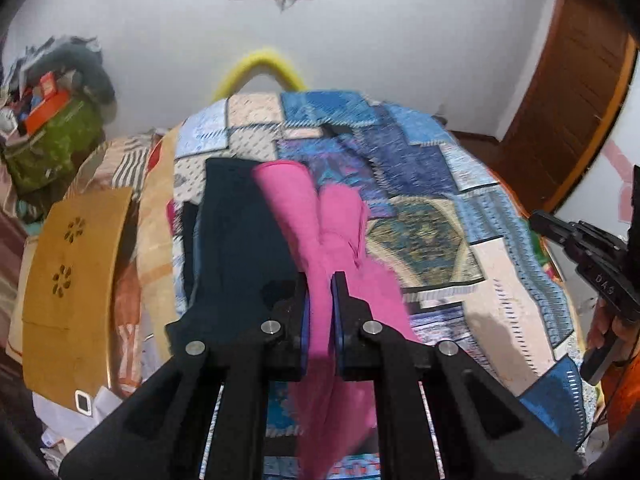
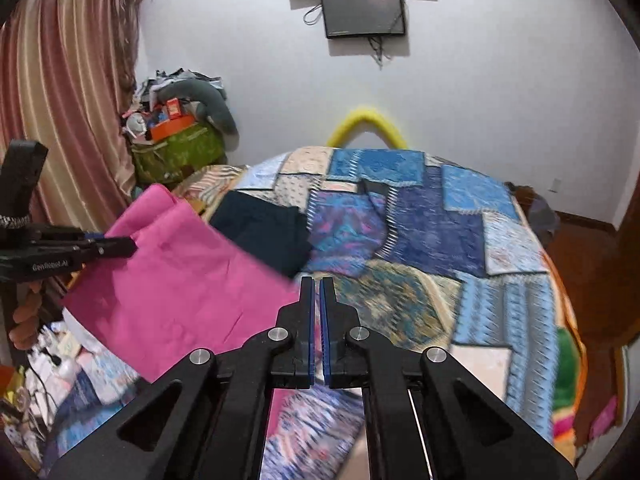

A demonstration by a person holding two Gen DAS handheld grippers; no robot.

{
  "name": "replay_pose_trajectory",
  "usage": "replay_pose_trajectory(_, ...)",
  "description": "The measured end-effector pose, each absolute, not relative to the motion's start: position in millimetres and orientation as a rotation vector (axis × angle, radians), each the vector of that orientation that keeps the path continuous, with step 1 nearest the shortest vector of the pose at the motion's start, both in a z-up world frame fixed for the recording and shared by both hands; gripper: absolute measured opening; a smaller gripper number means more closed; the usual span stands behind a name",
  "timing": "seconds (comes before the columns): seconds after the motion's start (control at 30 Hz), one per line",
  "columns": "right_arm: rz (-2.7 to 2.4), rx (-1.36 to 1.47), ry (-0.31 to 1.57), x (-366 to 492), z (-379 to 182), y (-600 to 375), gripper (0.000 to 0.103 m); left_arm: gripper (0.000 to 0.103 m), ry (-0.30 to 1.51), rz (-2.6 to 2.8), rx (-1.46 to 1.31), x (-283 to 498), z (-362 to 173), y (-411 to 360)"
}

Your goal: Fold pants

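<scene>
My main worry was the pink pants [image 2: 180,280] slipping: they hung in the air between my two grippers, lifted clear of the patchwork bedspread [image 2: 460,240], and the right gripper [image 2: 318,300] seemed to have only a thin bit of cloth, if any. In the right wrist view its jaws stood all but shut, w/ just a sliver of pink showing low down between the blue pads [image 2: 325,344], so I judged it pinched on an edge of the pants, tho I couldn't see how deep the bite went. If that edge pulled out, the right side would've dropped & the fold line would've gone crooked. The left gripper [image 1: 320,284] looked safer: jaws nearly closed on a bunched wad of pink fabric running up between the fingers, cloth spilling out above & below. Bunching was its own risk, since a gathered grip lays down wrinkled. Second hazard was the dark folded garment [image 1: 240,232] lying on the bed just beside & partly under the hanging pants; a low swing could've dragged it or dropped the pink cloth on top. Both views were motion-blurred, so fine detail at the pads was hard to tell, & I treated the right-hand grip as unconfirmed
</scene>
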State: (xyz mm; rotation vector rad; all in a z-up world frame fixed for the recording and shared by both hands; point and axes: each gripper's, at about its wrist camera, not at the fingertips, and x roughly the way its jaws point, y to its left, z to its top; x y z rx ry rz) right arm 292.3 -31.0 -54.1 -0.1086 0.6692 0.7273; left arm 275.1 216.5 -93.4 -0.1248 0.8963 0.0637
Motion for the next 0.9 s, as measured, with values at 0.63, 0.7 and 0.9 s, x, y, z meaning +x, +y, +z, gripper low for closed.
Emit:
replay_pose_trajectory(0.63, 0.768, -0.02, 1.133, 320.4, -193.7, 43.5, 0.047, 0.01, 1.049, 0.161, -0.126, 270.9, -211.3, 284.2)
replay_pose_trajectory(0.7, 0.769, -0.012, 1.147, 322.8, -197.5, 46.2, 0.049, 0.01, 1.046, 0.161, -0.12, 272.4, -212.9, 284.0)
replay_pose_trajectory(0.9, 0.815, 0.101, 1.195, 328.0, -208.4, 49.0, 0.033, 0.01, 1.039, 0.162, -0.153, 273.1, -215.7, 288.4)
